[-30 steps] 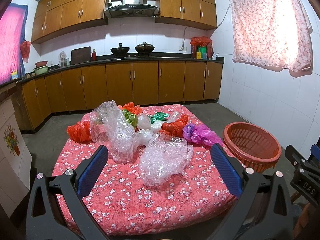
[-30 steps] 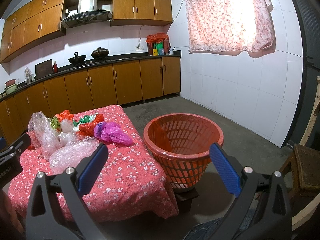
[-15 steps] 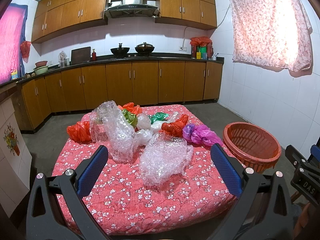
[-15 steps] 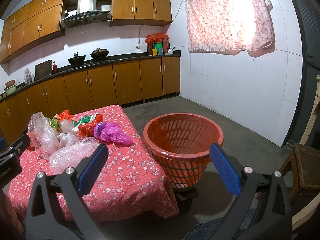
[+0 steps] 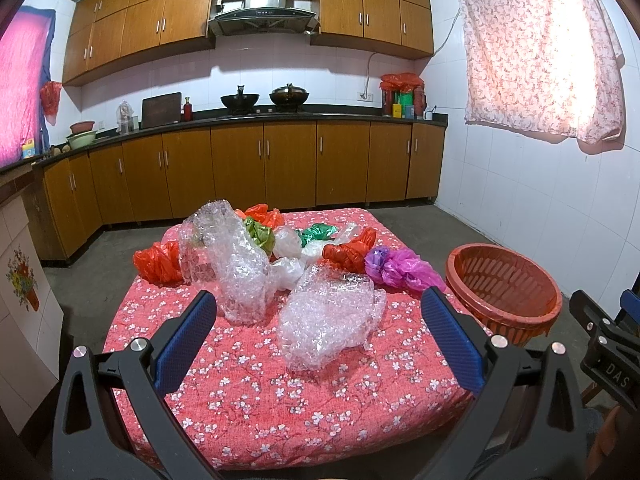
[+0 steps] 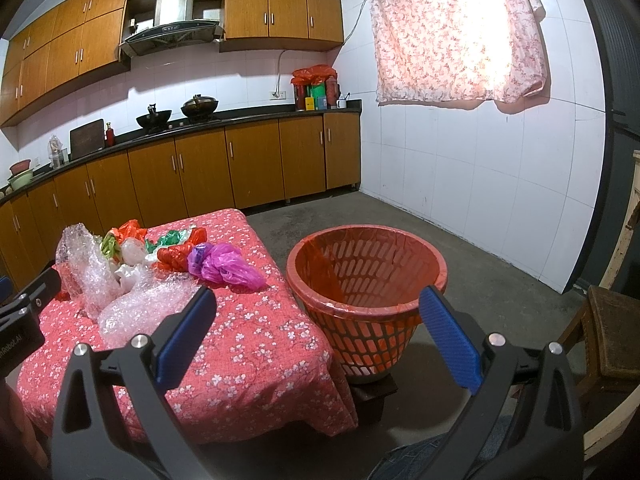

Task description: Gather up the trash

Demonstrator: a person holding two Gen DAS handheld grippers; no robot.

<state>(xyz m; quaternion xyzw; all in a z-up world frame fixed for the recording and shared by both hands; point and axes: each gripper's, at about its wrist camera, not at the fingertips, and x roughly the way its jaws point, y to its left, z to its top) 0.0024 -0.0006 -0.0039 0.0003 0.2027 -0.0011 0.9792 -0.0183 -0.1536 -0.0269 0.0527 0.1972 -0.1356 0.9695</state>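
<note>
Both tongs, left point(image 5: 318, 334) and right point(image 6: 316, 334), are spread wide and hold nothing. Bubble wrap point(image 5: 328, 320) lies on the bench point(image 5: 280, 400), left of the orange basket point(image 5: 502, 292).

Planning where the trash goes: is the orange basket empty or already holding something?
Empty, apart from a red liner: the right wrist view shows the basket with only bare slatted walls inside.

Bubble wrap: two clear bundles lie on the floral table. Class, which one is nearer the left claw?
The low, flattened bubble wrap bundle, lying just ahead of the open left claw. The other bundle stands taller and farther back, beside the orange bag.
</note>
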